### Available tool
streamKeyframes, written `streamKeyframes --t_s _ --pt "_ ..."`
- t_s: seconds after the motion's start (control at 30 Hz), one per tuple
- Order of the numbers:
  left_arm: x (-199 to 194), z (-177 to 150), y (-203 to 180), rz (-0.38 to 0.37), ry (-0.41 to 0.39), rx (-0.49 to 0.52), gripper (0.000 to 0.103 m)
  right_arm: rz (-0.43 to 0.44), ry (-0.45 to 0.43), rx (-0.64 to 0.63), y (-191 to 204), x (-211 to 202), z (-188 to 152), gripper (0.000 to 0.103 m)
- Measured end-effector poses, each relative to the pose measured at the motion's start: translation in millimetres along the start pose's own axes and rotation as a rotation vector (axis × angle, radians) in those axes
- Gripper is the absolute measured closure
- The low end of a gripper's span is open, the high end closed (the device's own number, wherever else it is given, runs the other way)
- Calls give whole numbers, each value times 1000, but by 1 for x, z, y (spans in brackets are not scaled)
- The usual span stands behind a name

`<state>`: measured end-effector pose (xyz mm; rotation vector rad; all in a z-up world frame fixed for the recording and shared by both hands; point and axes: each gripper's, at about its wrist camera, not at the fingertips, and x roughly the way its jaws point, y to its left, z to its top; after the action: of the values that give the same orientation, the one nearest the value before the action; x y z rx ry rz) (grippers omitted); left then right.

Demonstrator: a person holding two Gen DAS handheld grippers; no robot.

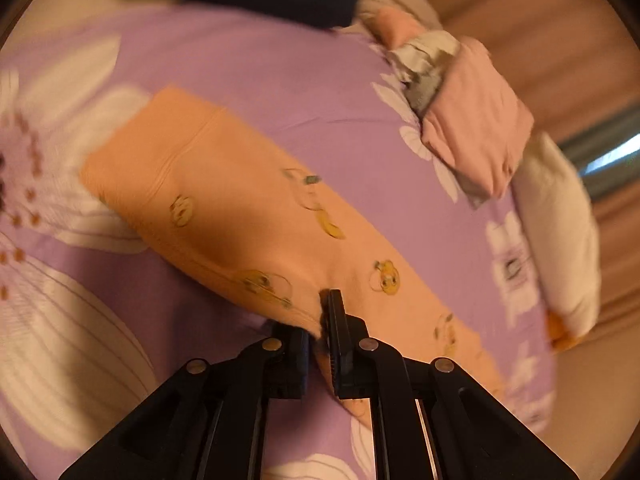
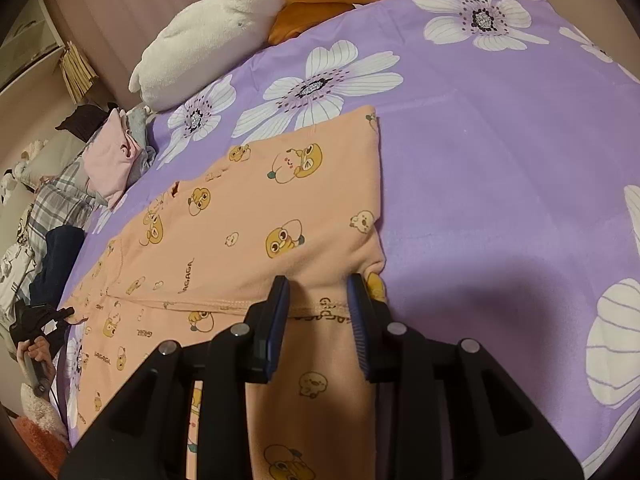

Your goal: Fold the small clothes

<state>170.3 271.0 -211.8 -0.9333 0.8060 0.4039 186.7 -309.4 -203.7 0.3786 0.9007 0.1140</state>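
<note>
The step in hand appears to be a fold of the orange printed garment (image 2: 256,216), which lies flat on the purple floral bedsheet (image 2: 500,168). The left gripper (image 1: 320,320) is clamped narrow on a pinch of the garment's near edge. The right gripper (image 2: 318,292) stands partly open, its jaws straddling a raised ridge of cloth at the hem without pressing it. The next move likely requires the right gripper to close, then both to lift evenly.
</note>
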Motion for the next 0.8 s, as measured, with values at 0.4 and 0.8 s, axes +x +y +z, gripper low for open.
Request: streamKeyframes --t_s 0.4,0.8 --pt "-27 -25 -113 -22 -119 272 101 -14 76 15 -21 -21 12 72" --pt "16 -242 -321 -106 58 959 100 -3 30 249 -64 -45 20 71"
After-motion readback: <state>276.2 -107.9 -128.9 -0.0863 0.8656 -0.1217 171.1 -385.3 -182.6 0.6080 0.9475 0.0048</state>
